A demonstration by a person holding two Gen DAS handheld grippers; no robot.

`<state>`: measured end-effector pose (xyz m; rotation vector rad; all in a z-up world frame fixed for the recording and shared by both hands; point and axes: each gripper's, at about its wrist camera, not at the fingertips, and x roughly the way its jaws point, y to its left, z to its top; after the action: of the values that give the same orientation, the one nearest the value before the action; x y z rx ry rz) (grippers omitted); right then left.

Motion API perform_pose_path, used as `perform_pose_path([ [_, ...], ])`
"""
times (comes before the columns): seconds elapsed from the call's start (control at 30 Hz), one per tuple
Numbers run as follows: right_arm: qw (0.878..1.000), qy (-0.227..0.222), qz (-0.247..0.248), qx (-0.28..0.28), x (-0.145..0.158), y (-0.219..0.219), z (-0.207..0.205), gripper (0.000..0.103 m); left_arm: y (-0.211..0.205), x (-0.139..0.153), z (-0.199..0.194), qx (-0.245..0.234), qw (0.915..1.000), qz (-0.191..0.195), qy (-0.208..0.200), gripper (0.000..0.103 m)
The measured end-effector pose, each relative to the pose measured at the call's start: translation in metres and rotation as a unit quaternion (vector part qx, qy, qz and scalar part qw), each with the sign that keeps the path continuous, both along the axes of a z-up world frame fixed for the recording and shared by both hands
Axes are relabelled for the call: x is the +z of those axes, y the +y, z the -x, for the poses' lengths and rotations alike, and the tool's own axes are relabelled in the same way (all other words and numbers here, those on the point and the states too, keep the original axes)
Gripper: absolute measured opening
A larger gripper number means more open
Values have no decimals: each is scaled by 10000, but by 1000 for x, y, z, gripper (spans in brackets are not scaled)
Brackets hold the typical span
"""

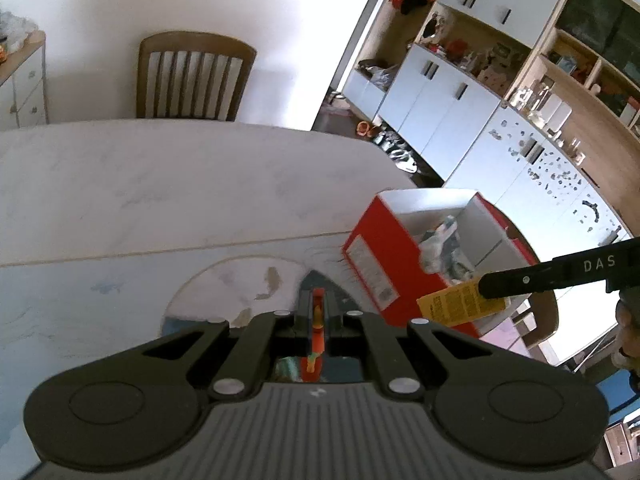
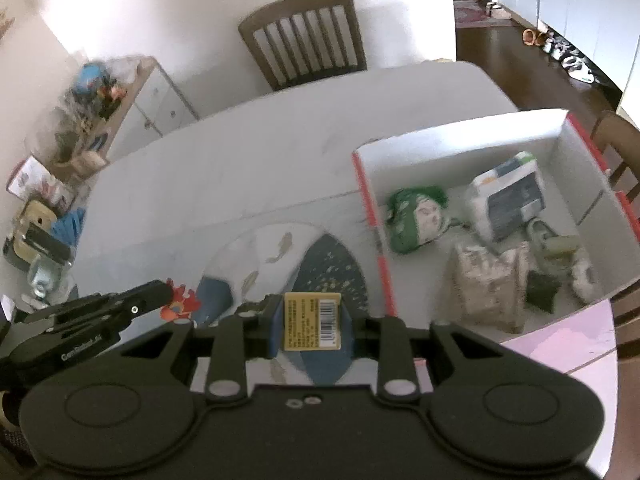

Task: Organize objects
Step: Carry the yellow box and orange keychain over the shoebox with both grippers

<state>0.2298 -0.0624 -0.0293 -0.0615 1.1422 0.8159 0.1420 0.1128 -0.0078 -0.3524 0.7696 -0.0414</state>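
left gripper (image 1: 318, 312) pinched a red toy (image 2: 180, 305); right gripper (image 2: 311, 322) pinched a yellow pack (image 2: 311, 320) near the box (image 2: 374, 216) at the worktop's (image 1: 160, 184) right edge.

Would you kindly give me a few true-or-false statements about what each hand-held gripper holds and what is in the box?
1. The right hand-held gripper is shut on a yellow-labelled packet. True.
2. The left hand-held gripper is empty. False: it pinches a thin red-orange item.
3. The red box is empty. False: it holds several packets, including a green packet.
4. The box stands open on the table. True.
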Motion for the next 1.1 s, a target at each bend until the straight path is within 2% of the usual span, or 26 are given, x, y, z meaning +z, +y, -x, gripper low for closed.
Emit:
perform_pose_path([
  [0.33,9989,-148,-202,-403,10,-66,-45,27,-53,32,-29,-257,9991,-265,-215,5],
  [0.8,9973,-116,6,-723,-22,-142,-127,27,-155,48,-105,-544,9973,-405,-292,5],
  [0.93,9973,-114,46,-726,-34,-152,-150,27,-185,46,-130,-663,9970,-327,-246,5],
  [1.1,9975,-241,186,-641,-50,-150,-173,27,-221,27,-164,-809,9965,-213,1,5],
])
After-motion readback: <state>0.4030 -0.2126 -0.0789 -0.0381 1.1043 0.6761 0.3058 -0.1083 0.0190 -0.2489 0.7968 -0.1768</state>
